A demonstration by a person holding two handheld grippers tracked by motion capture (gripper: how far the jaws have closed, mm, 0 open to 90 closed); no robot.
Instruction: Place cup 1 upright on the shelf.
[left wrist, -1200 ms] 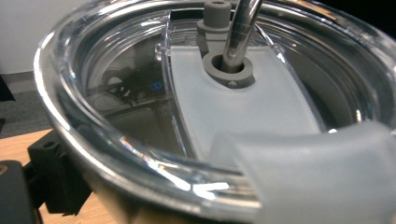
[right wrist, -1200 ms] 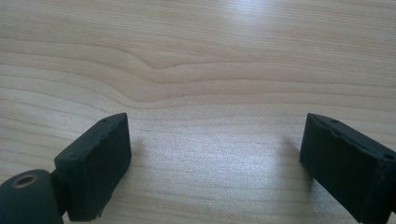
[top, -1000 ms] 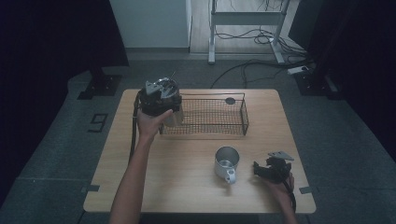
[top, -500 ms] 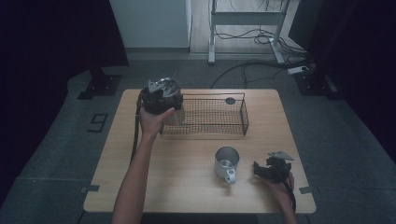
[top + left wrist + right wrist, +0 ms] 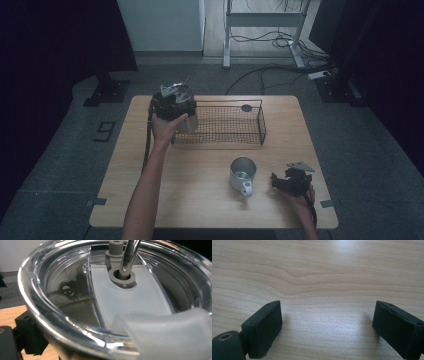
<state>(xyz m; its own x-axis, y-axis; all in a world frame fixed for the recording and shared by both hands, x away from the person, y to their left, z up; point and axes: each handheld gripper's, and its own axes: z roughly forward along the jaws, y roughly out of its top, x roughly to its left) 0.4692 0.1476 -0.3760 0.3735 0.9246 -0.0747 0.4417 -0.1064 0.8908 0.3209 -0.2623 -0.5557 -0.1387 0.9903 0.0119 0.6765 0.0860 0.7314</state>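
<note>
1. Left gripper (image 5: 175, 102) grips a lidded steel tumbler (image 5: 187, 120) at the far-left corner of the wire basket (image 5: 220, 125). The jaws clamp the body; the left gripper view looks down on the clear lid (image 5: 75, 302) w/ metal straw (image 5: 128, 255) through its grommet.
2. Right gripper (image 5: 290, 180) rests on the counter (image 5: 200, 200) near-right. Its jaws are apart w/ nothing between, bare wood under them.
3. Steel mug (image 5: 242, 174) stands free, mid-counter, just left of the right gripper.
4. Step in hand, prob.: set the tumbler into the basket.
5. To do it well: keep the tumbler upright, clear the basket rim first, lower straight, don't snag the straw on wire.
6. Let go only once the base sits flat on the mesh.
</note>
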